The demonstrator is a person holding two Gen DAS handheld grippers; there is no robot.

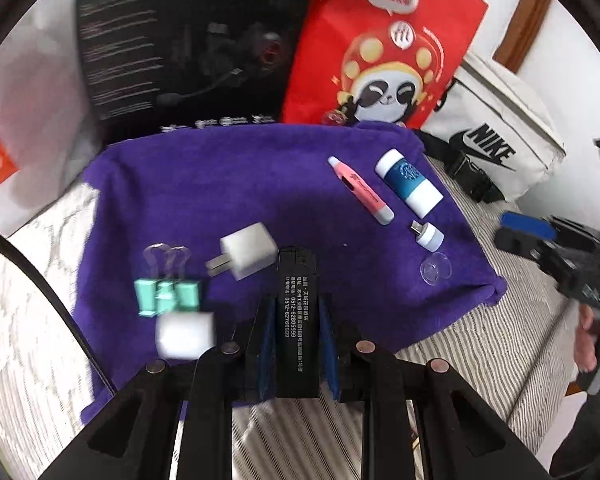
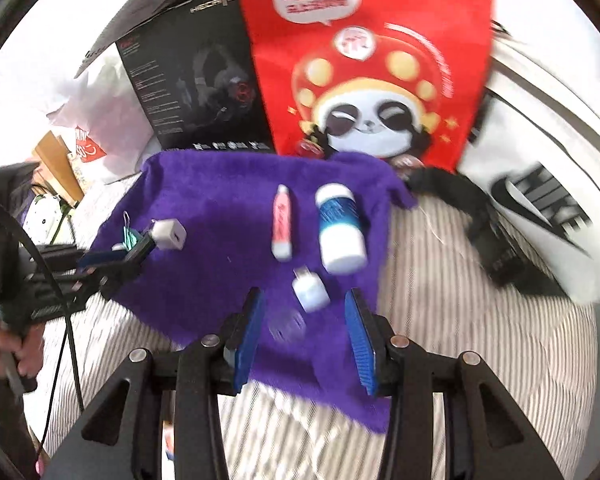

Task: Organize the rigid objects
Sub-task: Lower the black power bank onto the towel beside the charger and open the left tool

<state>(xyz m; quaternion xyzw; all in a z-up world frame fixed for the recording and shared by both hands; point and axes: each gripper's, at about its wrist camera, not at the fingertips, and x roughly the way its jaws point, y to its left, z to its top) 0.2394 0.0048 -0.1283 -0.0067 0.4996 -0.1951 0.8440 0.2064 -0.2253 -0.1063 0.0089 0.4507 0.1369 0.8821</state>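
Note:
On a purple towel (image 1: pixel 228 184) lie a pink pen (image 1: pixel 360 189), a white and blue bottle (image 1: pixel 407 182), a small white USB adapter (image 1: pixel 429 235), a clear round cap (image 1: pixel 435 268), a white charger plug (image 1: pixel 244 254), teal binder clips (image 1: pixel 166 296) and a blurred white block (image 1: pixel 185 335). My left gripper (image 1: pixel 296 304) is shut on a black oblong item with white print (image 1: pixel 296 320), held over the towel's near edge. My right gripper (image 2: pixel 305 299) is open and holds nothing. It hangs above the adapter (image 2: pixel 310 290) and the clear cap (image 2: pixel 286 324), with the bottle (image 2: pixel 340 228) and pen (image 2: pixel 283 222) beyond.
A red panda bag (image 1: pixel 384 40), a black headset box (image 1: pixel 188 40) and a white Nike bag (image 1: pixel 496 140) stand behind the towel. A white plastic bag (image 1: pixel 32 100) sits at the left. Striped bedding (image 1: pixel 480 340) surrounds the towel. A person's hand (image 1: pixel 596 340) shows at the right edge.

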